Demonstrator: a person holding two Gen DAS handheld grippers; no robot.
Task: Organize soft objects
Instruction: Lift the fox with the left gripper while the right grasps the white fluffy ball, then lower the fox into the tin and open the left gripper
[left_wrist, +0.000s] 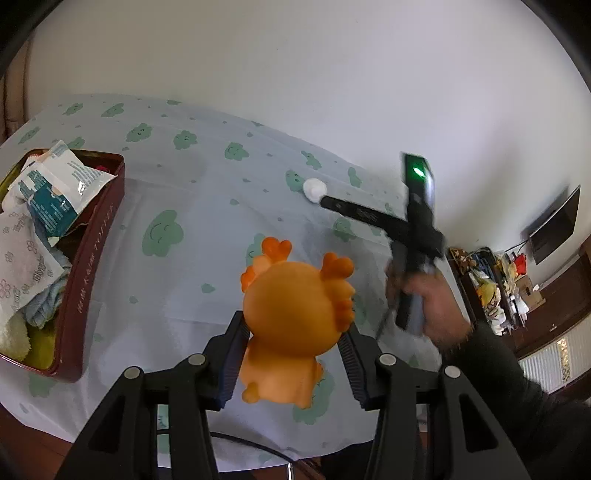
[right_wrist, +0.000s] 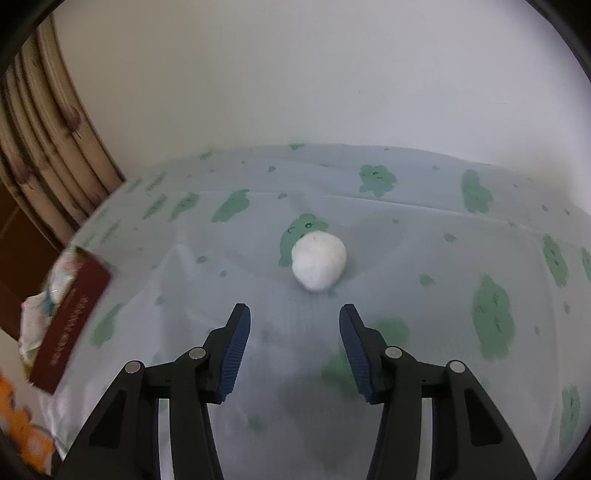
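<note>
The left gripper (left_wrist: 293, 360) slants down toward the table, its blue pads pressed on either side of an orange toy animal (left_wrist: 295, 317) at lower centre of the left wrist view. The toy's back faces the camera; its long axis runs up the frame, round head with two orange horns uppermost, stubby legs toward the bottom edge.

At right of that view a person's hand (left_wrist: 432, 306) in a dark sleeve (left_wrist: 517, 398) grips the right gripper's handle, blurred. Its fingers reach toward upper left, their tip just beside a white ball (left_wrist: 314, 189) on the cloud-print cloth (left_wrist: 207, 192).

Only the left view shows the red tin (left_wrist: 94, 258) at left edge in full, packed with paper packets (left_wrist: 55, 192) and a towel, and a cluttered shelf at far right.

The right wrist view looks along the right gripper (right_wrist: 295, 339), also tilted downward. Its jaws stand partly apart with nothing between them, and the white ball (right_wrist: 319, 260) lies on the cloth (right_wrist: 406, 236) a little beyond the tips, at centre frame. It looks roughly round, slightly egg-shaped, with no clear direction. The tin (right_wrist: 70, 328) shows blurred at left edge, the orange toy (right_wrist: 22, 432) at lower left corner.
</note>
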